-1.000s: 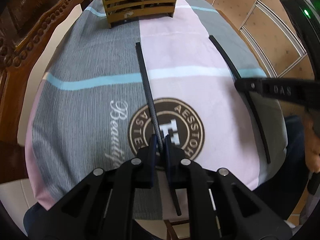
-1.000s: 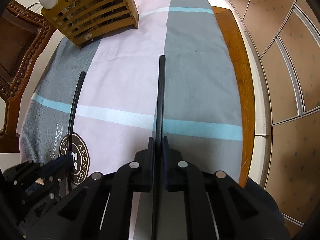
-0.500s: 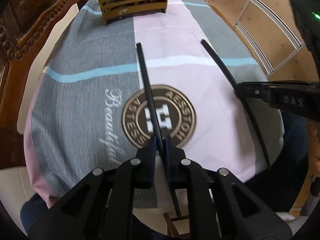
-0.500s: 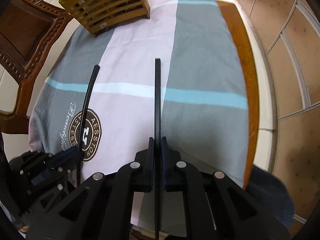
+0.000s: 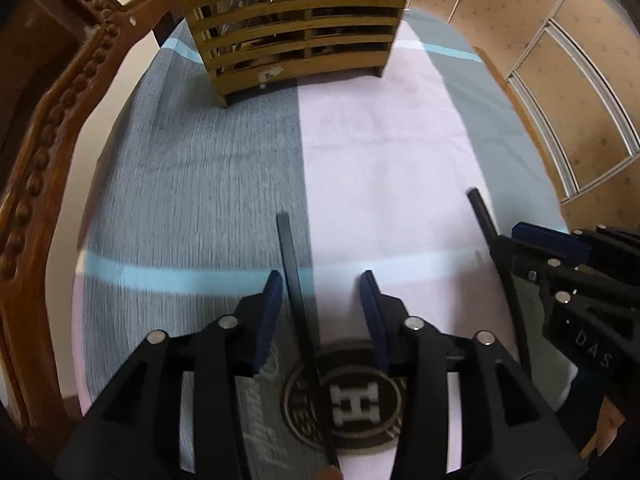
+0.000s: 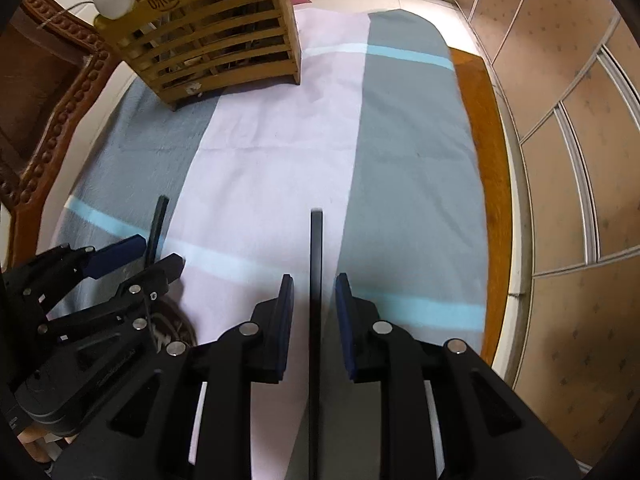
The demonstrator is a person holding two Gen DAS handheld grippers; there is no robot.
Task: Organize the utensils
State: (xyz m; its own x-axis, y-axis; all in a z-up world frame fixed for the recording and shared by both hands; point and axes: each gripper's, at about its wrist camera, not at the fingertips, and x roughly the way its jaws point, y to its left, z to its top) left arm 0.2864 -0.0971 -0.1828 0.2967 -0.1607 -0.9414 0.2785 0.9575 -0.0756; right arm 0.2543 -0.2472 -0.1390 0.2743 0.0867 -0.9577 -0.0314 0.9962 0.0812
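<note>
Two long black chopsticks lie on the cloth-covered table. My left gripper [image 5: 321,286] is open, its jaws spread either side of one chopstick [image 5: 298,300], which lies loose between them. My right gripper [image 6: 314,288] is open too, with the other chopstick [image 6: 315,280] lying between its pads without contact. In the right wrist view the left gripper [image 6: 140,256] and its chopstick [image 6: 158,224] show at the lower left. In the left wrist view the right gripper [image 5: 532,240] and its chopstick [image 5: 486,220] show at the right. A slatted wooden utensil holder [image 5: 300,28] stands at the far end.
The table wears a grey and pink striped cloth [image 5: 380,152] with a round brown logo [image 5: 352,400] near me. A carved wooden chair [image 5: 48,152] stands at the left. The bare wooden table edge [image 6: 492,184] and tiled floor lie to the right.
Both grippers have opened and released their chopsticks, which now lie between the jaws. Both grippers have moved forward toward the wooden holder.
</note>
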